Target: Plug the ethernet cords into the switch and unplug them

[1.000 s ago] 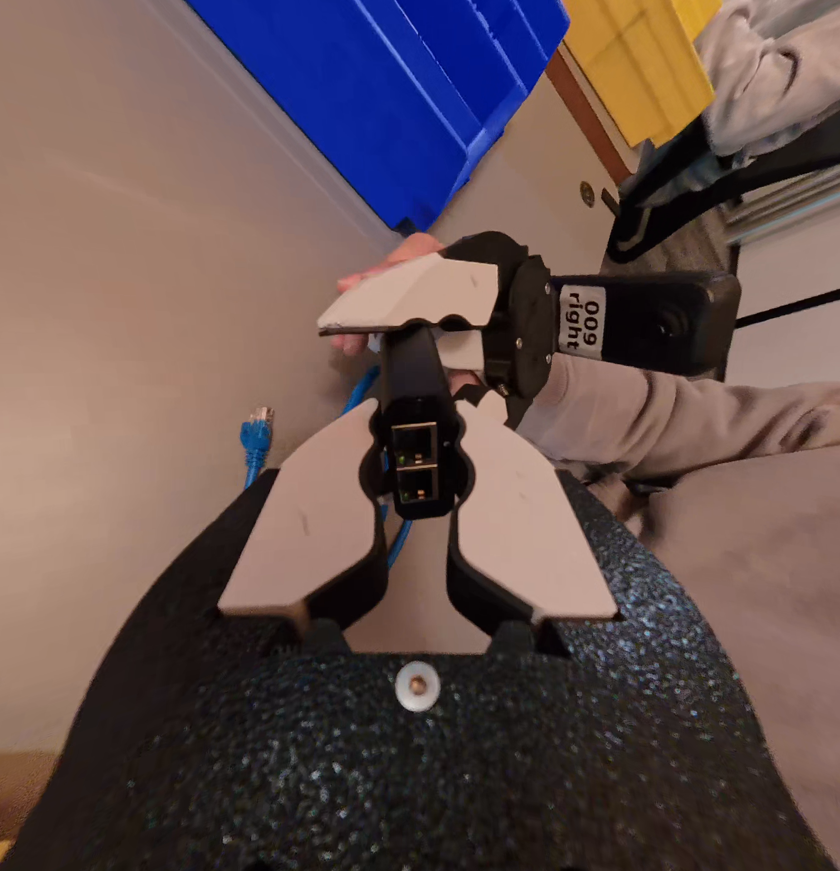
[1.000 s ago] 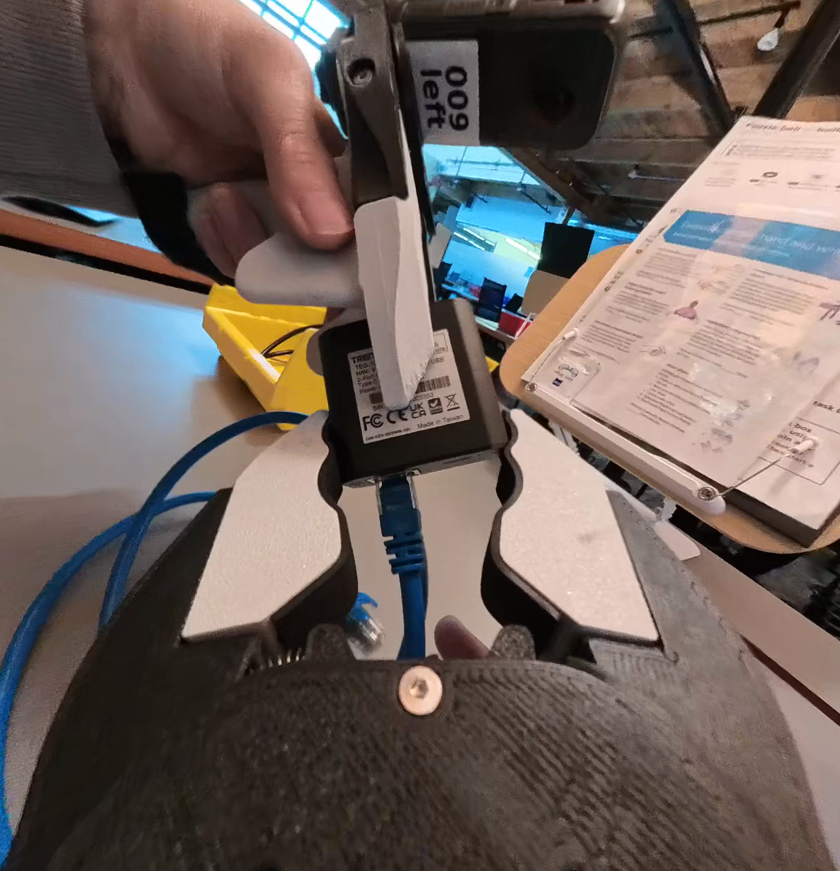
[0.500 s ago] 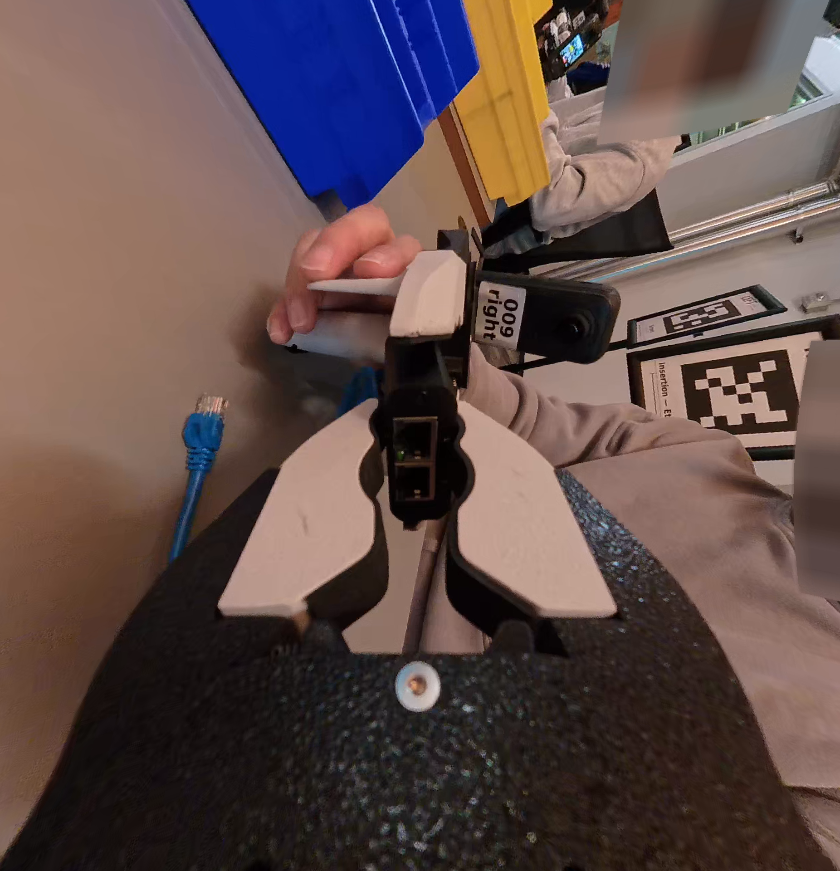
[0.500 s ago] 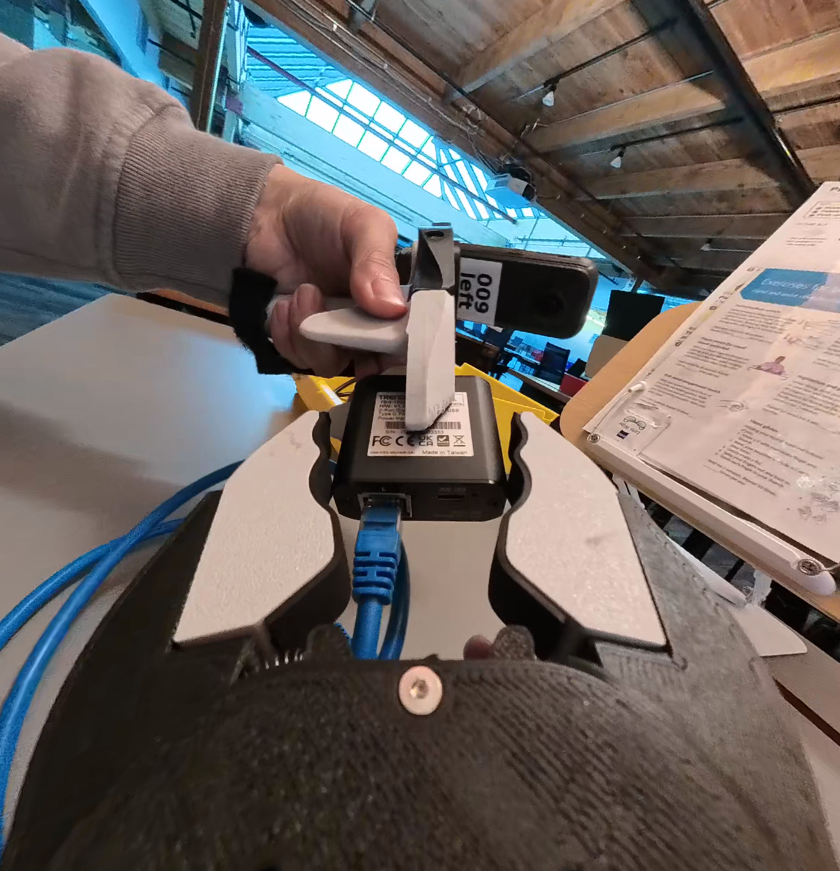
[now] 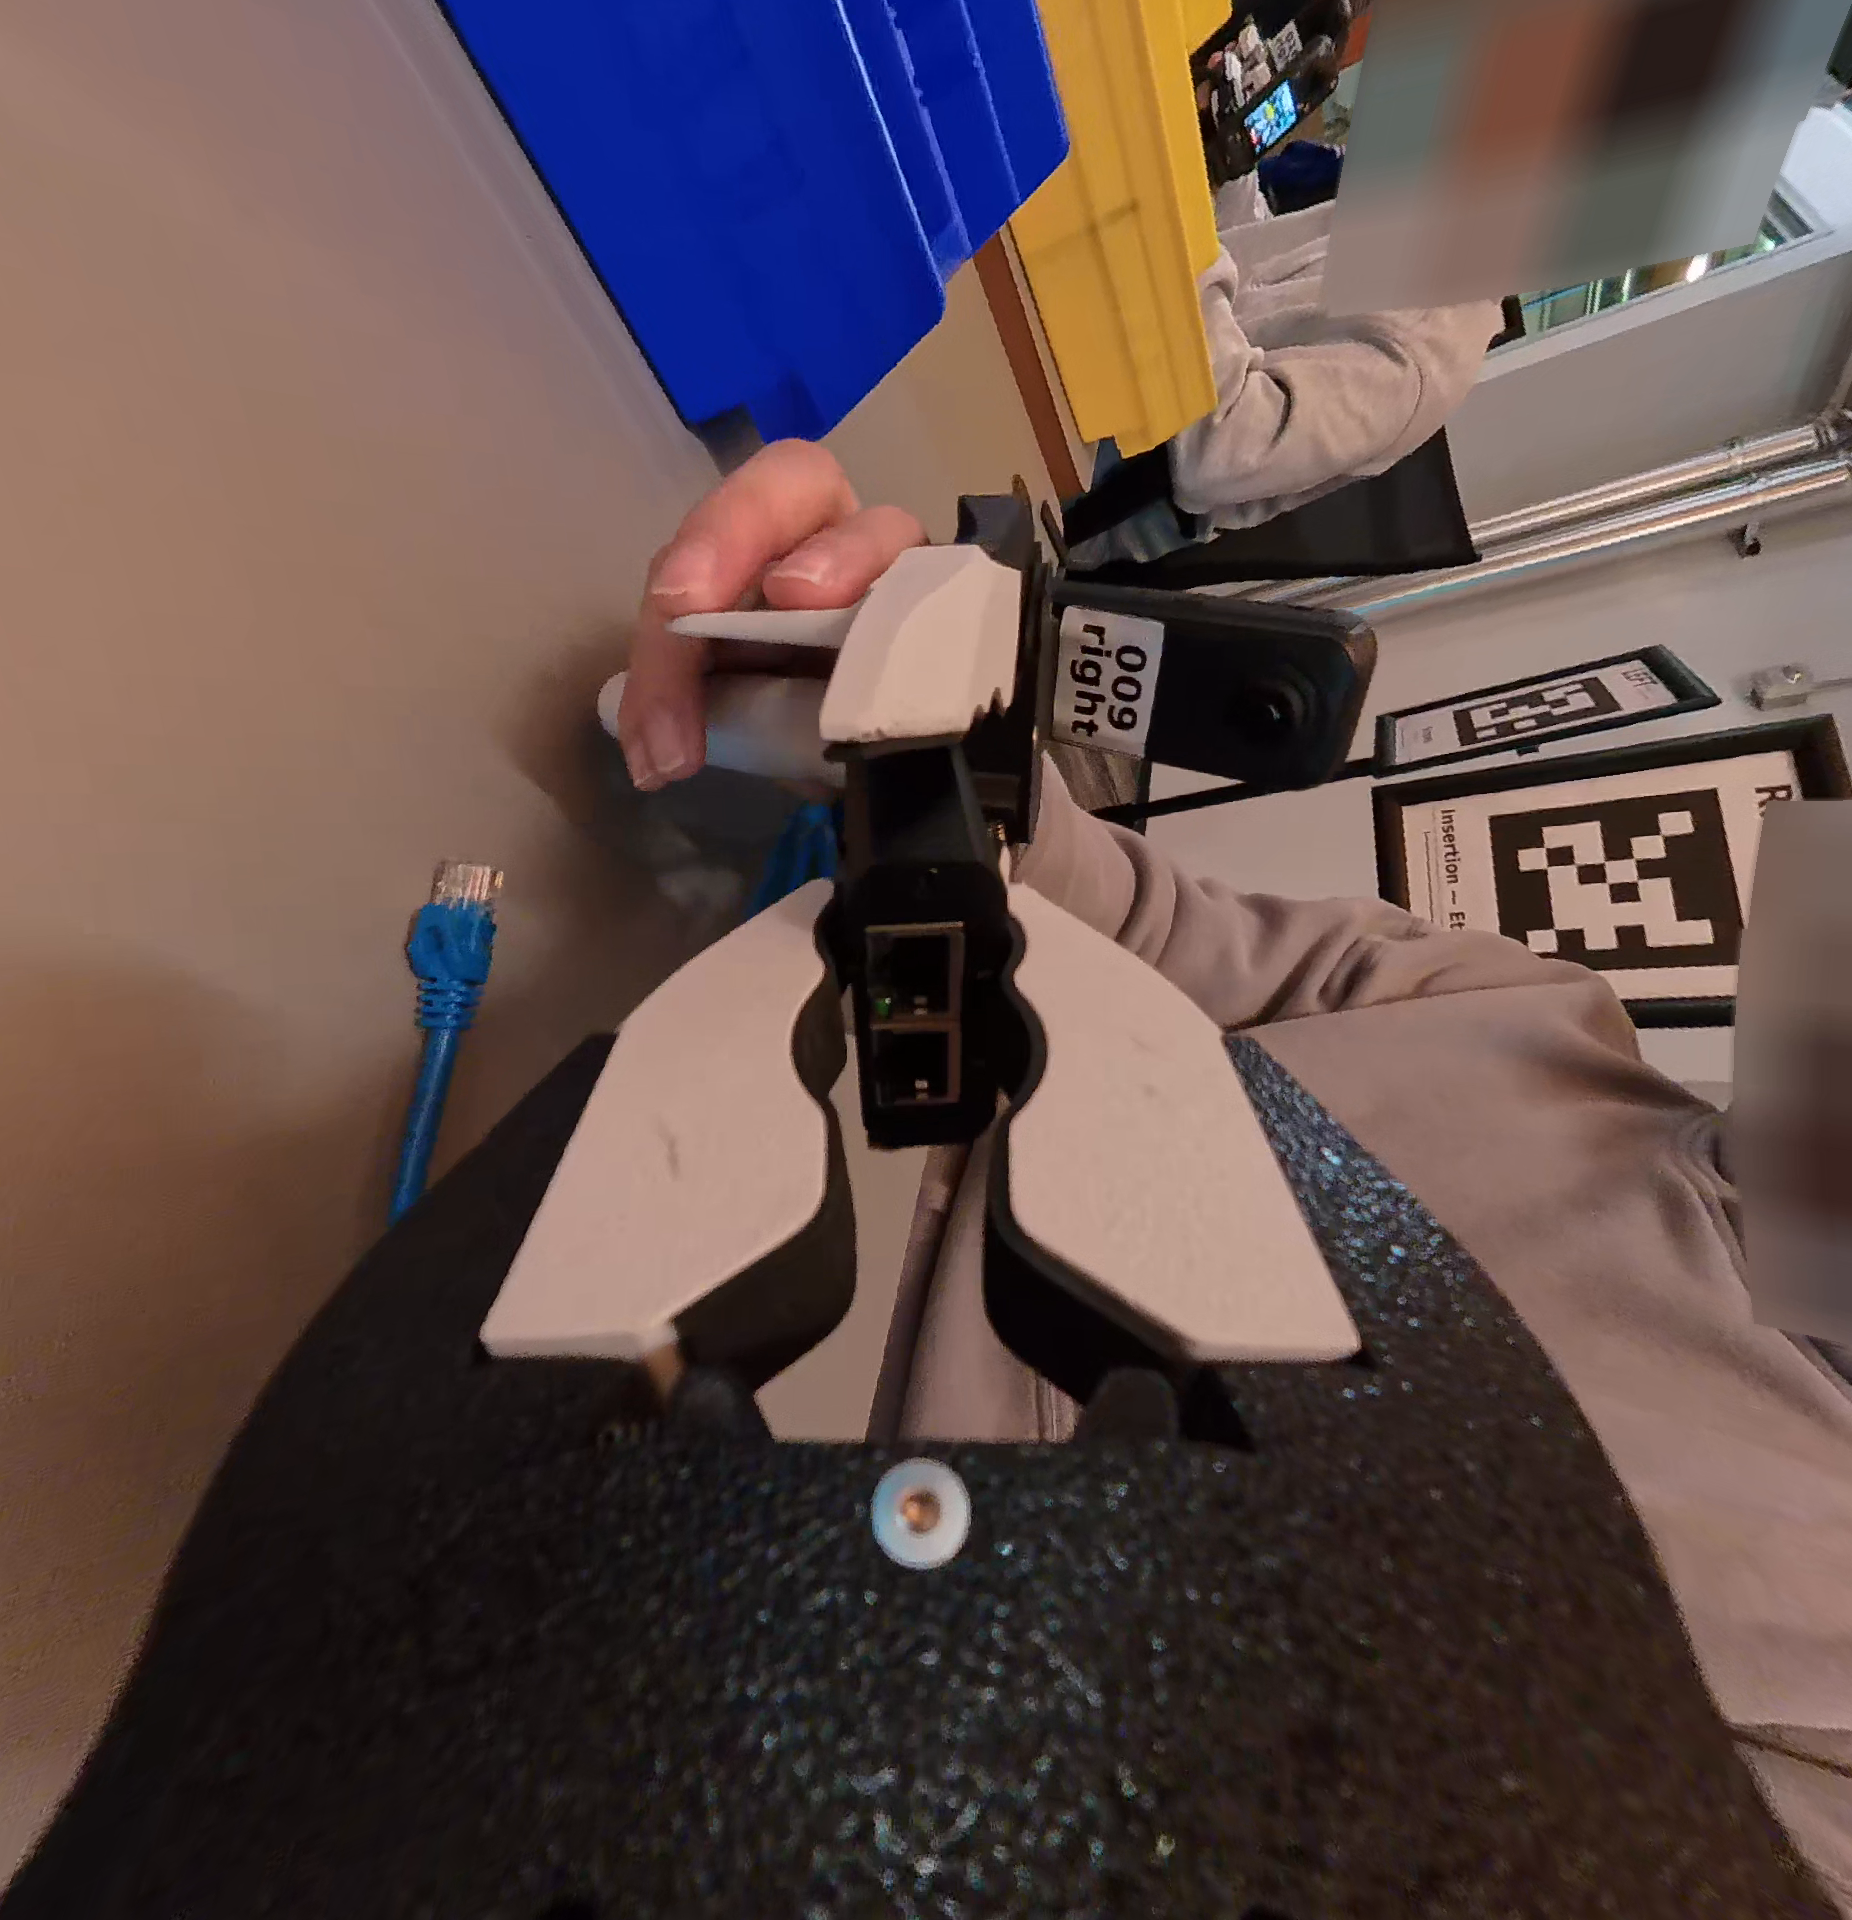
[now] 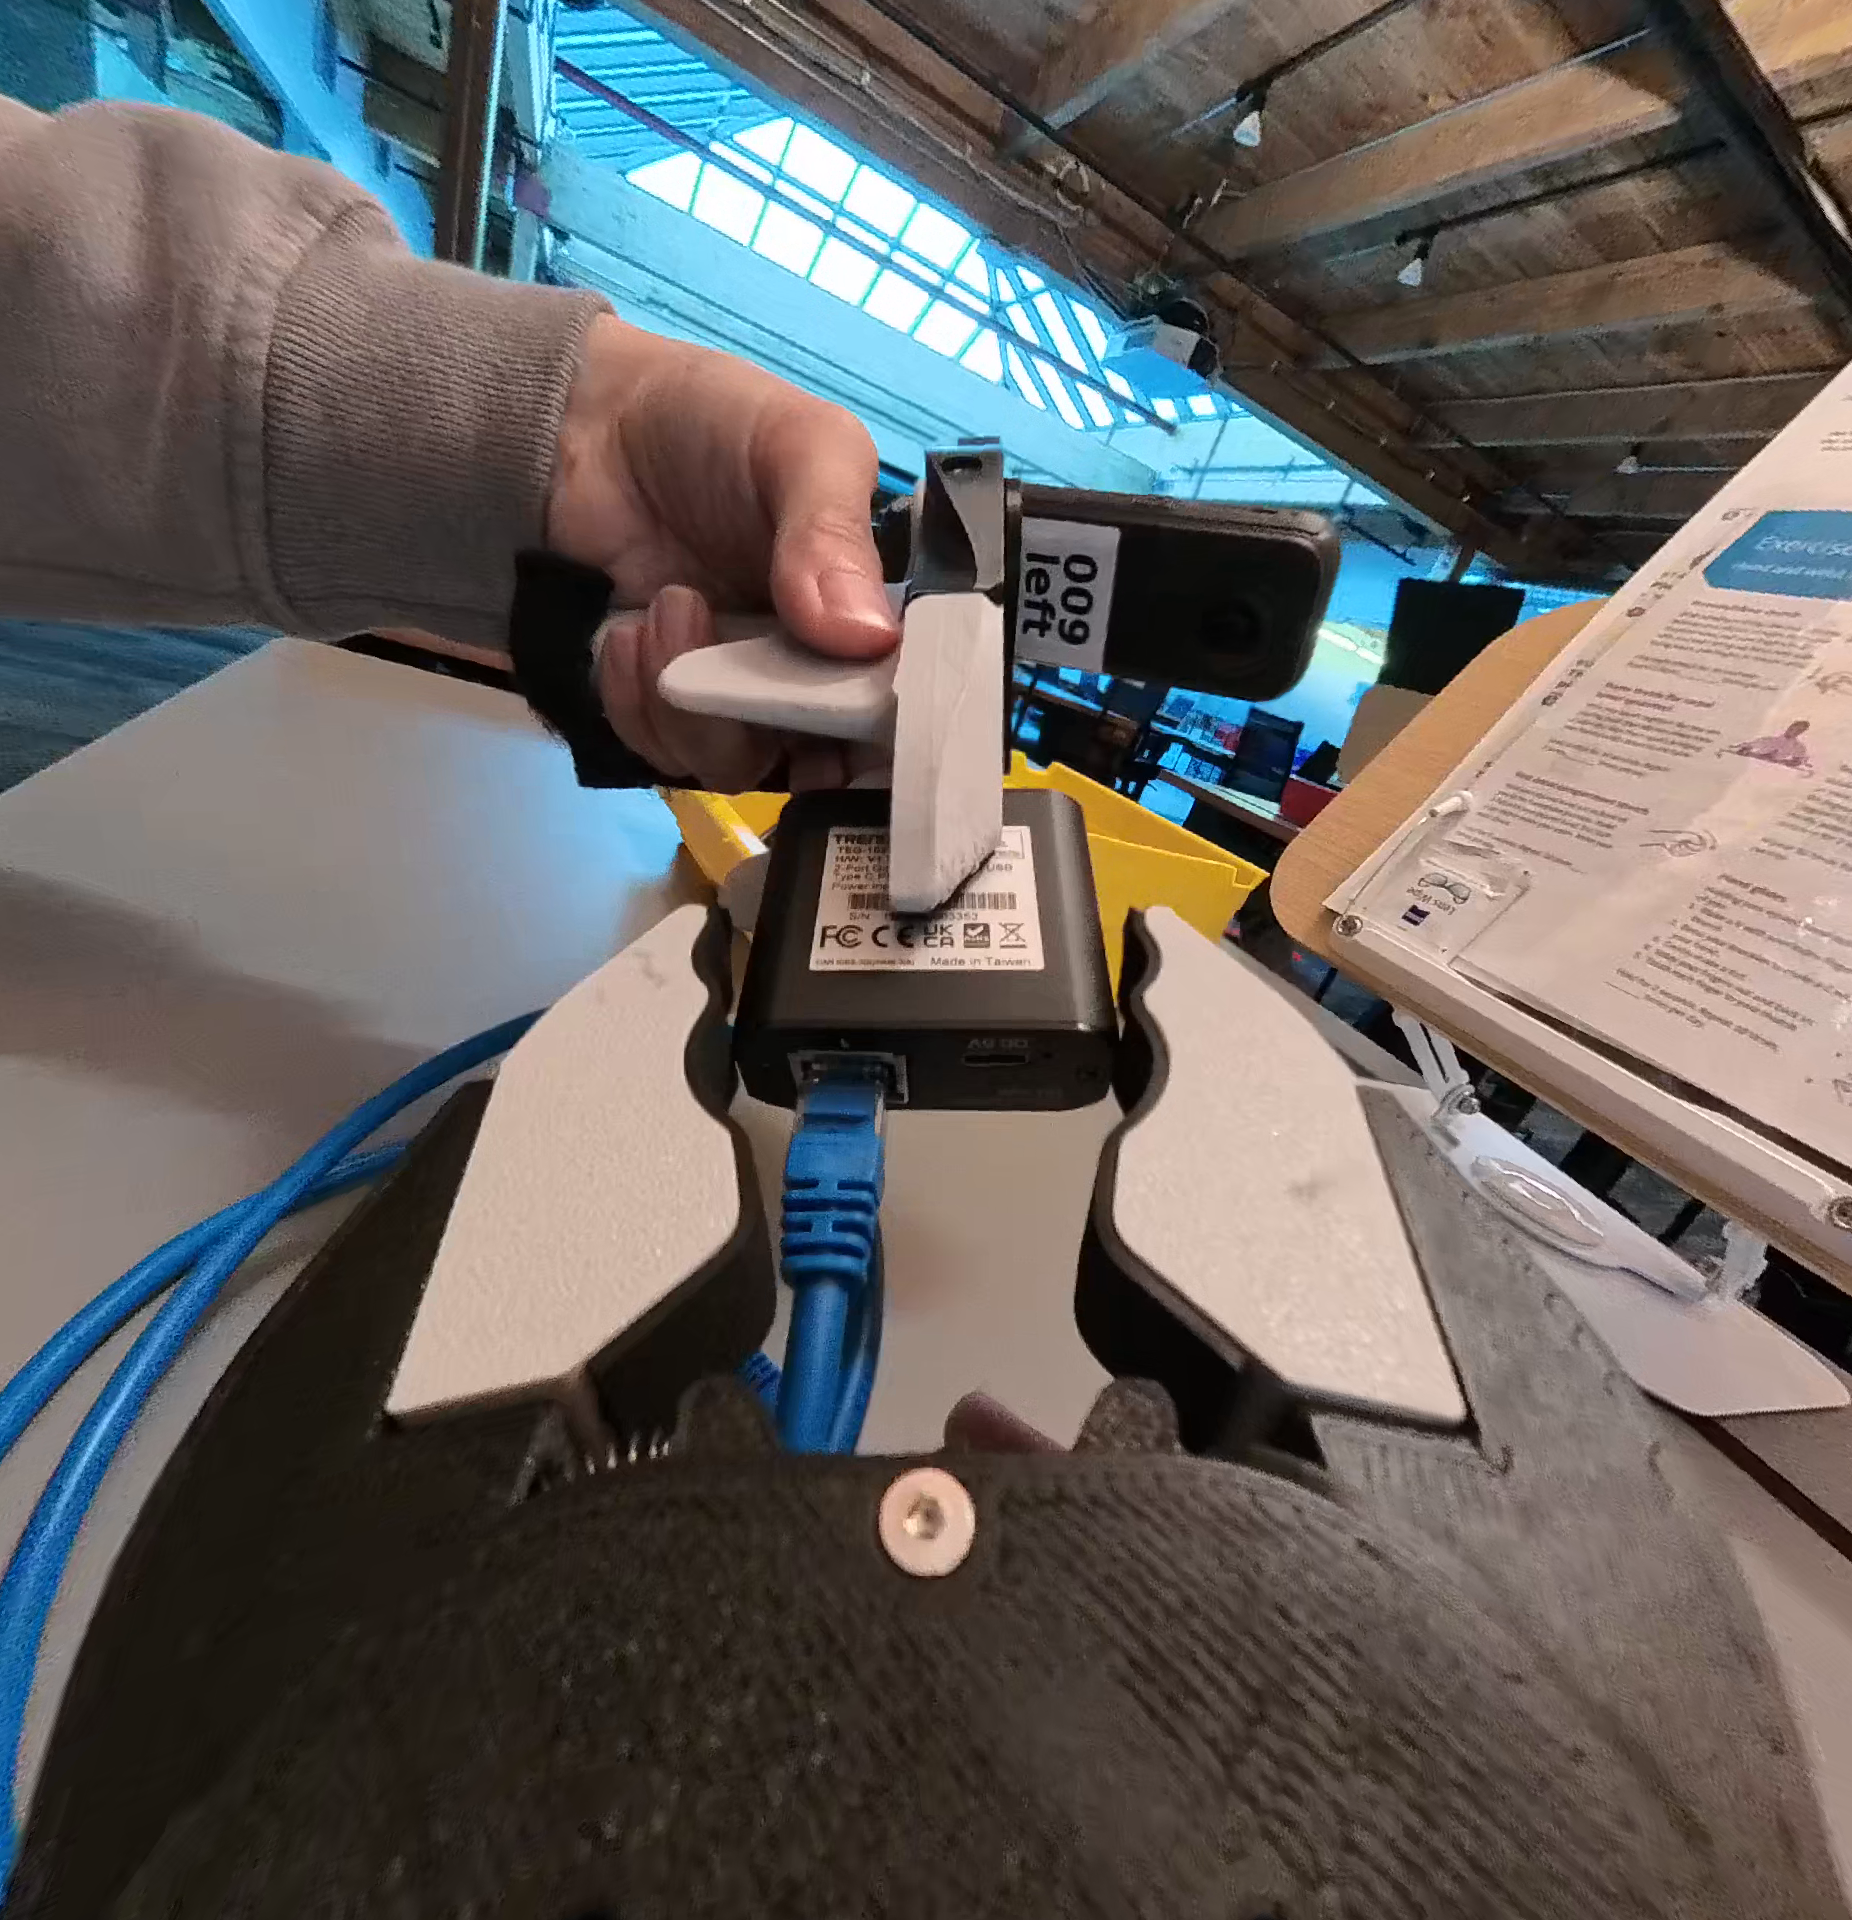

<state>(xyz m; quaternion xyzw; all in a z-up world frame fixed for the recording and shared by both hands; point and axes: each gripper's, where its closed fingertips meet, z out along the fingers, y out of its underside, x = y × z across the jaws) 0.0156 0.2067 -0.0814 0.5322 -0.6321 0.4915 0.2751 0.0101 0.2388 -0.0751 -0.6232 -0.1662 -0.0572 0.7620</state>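
Now the switch [image 6: 927,951] is tilting up off the table [image 6: 278,831], rising against the ceiling where a second ago it sat lower; one blue cord [image 6: 828,1195] is staying plugged in. Both grippers are pinching the switch: the left gripper [image 5: 927,1039] across its thin sides, showing two empty ports, the right gripper [image 6: 927,1023] across its width. A loose plug [image 5: 454,935] is lying on the table.

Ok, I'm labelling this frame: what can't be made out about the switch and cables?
Right wrist view: whether the right gripper presses the switch; the contact is too fine to tell.
Right wrist view: the latch of the plugged blue cable, on its hidden side.
Left wrist view: the cord of the loose blue plug, hidden behind the left gripper.
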